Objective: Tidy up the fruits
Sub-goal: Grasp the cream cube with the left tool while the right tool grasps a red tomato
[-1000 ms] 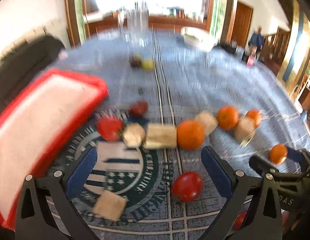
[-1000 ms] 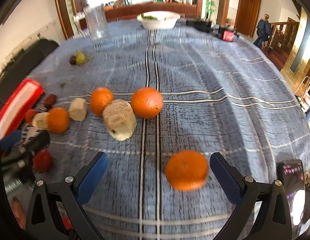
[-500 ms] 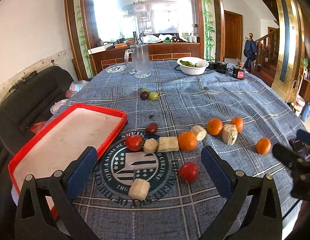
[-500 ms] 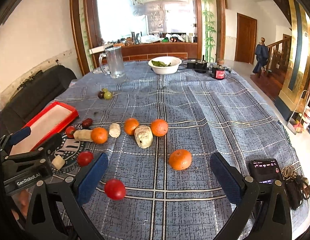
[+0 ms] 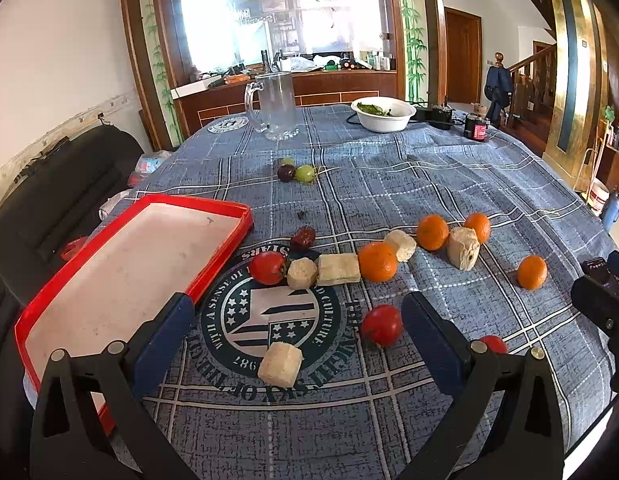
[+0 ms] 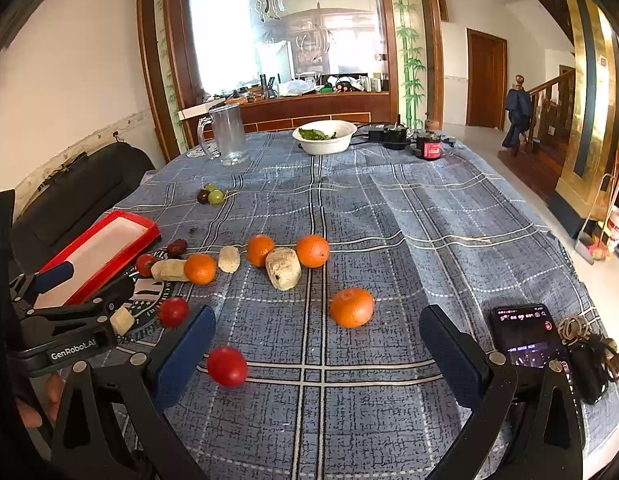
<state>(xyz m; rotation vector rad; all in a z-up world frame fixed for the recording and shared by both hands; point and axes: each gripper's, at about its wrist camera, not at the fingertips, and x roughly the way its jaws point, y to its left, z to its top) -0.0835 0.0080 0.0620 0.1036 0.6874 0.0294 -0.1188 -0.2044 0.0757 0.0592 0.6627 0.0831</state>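
Fruits lie scattered on a blue plaid tablecloth. A red tray [image 5: 129,264] with a white floor sits at the left, empty. Oranges [image 5: 376,262] [image 6: 352,307], red tomatoes [image 5: 382,325] [image 6: 227,366], beige chunks [image 5: 280,363] [image 6: 283,268], a dark date [image 5: 303,236] and grapes [image 5: 297,173] lie apart on the cloth. My left gripper [image 5: 297,332] is open and empty, held above the round emblem near the tray. My right gripper [image 6: 317,344] is open and empty, above the cloth with an orange just beyond it. The left gripper also shows in the right wrist view [image 6: 61,312].
A glass pitcher [image 5: 274,106] and a white bowl of greens [image 5: 383,114] stand at the far end. A phone [image 6: 525,336] and cables lie at the right near the table edge. A black sofa [image 5: 57,184] is at the left.
Both grippers have pulled back and risen away from the fruits, so more of the table shows. Both stay open and empty. The fruits have not moved.
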